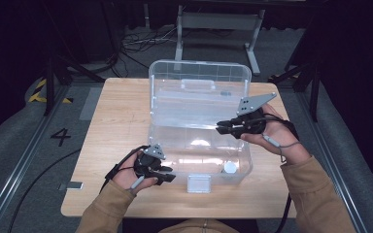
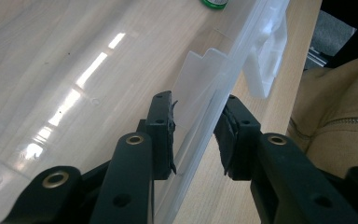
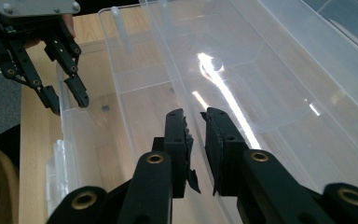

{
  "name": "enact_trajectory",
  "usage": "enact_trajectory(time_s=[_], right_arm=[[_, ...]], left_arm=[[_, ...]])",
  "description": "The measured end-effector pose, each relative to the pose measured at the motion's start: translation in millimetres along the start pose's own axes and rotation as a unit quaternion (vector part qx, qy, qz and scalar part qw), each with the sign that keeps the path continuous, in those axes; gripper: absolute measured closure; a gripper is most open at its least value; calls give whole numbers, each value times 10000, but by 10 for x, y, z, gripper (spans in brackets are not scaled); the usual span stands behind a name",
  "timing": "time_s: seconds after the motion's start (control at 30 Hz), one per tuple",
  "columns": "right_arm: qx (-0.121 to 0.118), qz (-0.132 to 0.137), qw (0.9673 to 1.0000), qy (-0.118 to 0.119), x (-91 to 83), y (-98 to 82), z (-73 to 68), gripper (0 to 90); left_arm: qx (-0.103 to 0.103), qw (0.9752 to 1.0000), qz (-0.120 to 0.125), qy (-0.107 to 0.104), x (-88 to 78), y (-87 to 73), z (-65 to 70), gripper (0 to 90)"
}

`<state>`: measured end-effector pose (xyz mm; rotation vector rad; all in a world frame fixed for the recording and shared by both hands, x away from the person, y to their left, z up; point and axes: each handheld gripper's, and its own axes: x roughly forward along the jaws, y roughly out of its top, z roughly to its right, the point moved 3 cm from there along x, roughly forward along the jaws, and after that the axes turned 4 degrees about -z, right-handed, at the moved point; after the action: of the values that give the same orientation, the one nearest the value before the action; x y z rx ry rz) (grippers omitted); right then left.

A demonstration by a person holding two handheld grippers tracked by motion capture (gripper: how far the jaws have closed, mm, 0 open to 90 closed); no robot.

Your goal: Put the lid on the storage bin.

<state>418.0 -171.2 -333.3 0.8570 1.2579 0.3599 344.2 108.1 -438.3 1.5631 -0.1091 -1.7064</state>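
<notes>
A clear plastic box (image 1: 151, 141) stands on the wooden table (image 1: 114, 121), its lid (image 1: 199, 73) raised at the back. My left gripper (image 1: 170, 175) is at the box's front left, one jaw inside and one outside the front wall (image 2: 198, 116), pads closed against its rim. The right gripper view shows this left gripper (image 3: 66, 99) farther off. My right gripper (image 1: 220, 127) reaches in from the right, and its jaws (image 3: 196, 128) stand narrowly closed on the back rim (image 3: 161, 51) where the lid joins. A small white and green round item (image 1: 229, 168) (image 2: 214, 3) lies in the front right corner.
A white latch (image 1: 198, 183) (image 2: 266, 60) hangs on the box's front wall near the table's front edge. A metal stand (image 1: 218, 29) and cables (image 1: 141, 41) lie on the floor beyond the table. A tan sleeve (image 2: 340, 112) is close behind the left gripper.
</notes>
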Motion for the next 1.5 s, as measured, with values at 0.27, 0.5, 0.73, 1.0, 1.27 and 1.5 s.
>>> enact_trajectory(time_s=[0.27,0.5,0.73,1.0,1.27,1.5], right_arm=[[-12,-19,10000,85,-8,-20,-45,796],[-23,-20,9999,136,-14,-42,-83,801],[-60,-14,9999,153,-18,-61,-110,800],[-88,-14,9998,185,-21,-89,-151,801],[-113,-19,9997,223,-21,-114,-192,801],[-165,-81,9996,230,-23,-129,-227,800]], left_arm=[[-7,10000,-10,-14,-1,-1,0,687],[-12,10000,-6,-15,-1,-1,1,686],[-21,10000,6,-20,-1,-1,0,685],[-30,10000,23,-13,1,-1,0,685],[-39,10000,4,-10,-2,-3,2,685],[-33,10000,12,-14,-1,-3,2,684]])
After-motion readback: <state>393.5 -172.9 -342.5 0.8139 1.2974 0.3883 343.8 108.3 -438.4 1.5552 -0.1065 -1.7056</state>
